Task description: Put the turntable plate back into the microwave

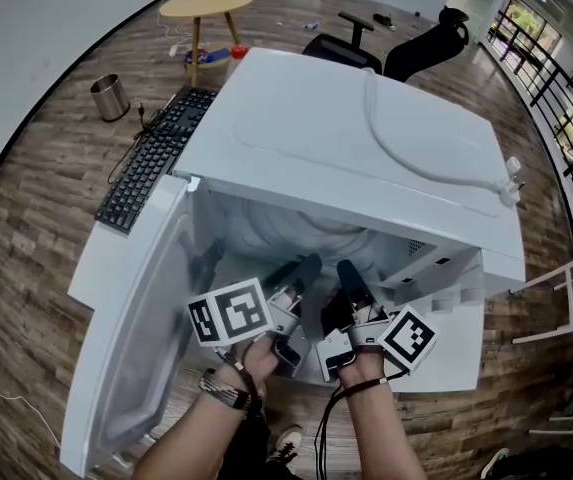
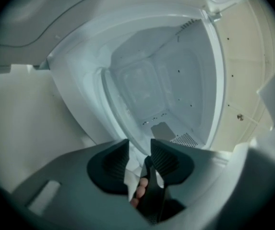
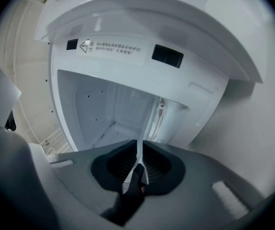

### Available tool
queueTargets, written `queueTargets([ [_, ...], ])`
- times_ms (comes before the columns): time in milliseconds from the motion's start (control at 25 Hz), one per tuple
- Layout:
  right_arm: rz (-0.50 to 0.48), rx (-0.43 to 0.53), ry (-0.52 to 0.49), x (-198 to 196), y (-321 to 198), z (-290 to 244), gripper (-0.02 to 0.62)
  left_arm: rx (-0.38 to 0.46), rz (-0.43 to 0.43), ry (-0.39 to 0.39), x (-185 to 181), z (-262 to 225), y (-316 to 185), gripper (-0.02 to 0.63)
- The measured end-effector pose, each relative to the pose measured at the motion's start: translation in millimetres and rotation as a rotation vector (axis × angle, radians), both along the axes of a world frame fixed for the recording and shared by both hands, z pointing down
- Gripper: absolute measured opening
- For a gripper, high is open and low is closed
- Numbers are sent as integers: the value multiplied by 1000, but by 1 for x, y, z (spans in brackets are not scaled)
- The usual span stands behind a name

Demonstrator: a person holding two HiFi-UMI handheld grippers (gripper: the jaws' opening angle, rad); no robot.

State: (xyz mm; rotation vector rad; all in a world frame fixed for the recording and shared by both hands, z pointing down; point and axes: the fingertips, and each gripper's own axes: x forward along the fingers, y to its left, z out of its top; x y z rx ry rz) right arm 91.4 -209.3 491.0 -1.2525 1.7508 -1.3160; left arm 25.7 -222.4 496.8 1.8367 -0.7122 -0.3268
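At the open microwave's (image 1: 366,138) mouth, the right hand-held gripper (image 3: 138,145) pinches the rim of the clear turntable plate (image 3: 155,121), which reaches into the cavity, while the left hand-held gripper (image 2: 139,143) stands with jaws slightly apart around another stretch of rim, apparently guiding rather than carrying.

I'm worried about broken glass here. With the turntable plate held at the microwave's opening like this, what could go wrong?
1. Only the right gripper is clamped on the thin rim of the turntable plate. The left gripper has its jaws apart around the rim, so the glass could swing or slip.
2. The plate looks steeply tilted, not flat, so it might knock the cavity wall going in.
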Motion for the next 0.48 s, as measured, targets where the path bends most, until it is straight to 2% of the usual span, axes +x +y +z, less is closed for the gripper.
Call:
queueTargets([
  [160, -13, 22, 9, -4, 4, -7, 38, 78, 30, 8, 4, -1, 7, 190],
  [480, -41, -5, -3, -11, 6, 4, 38, 139, 77, -67, 12, 0, 13, 207],
])
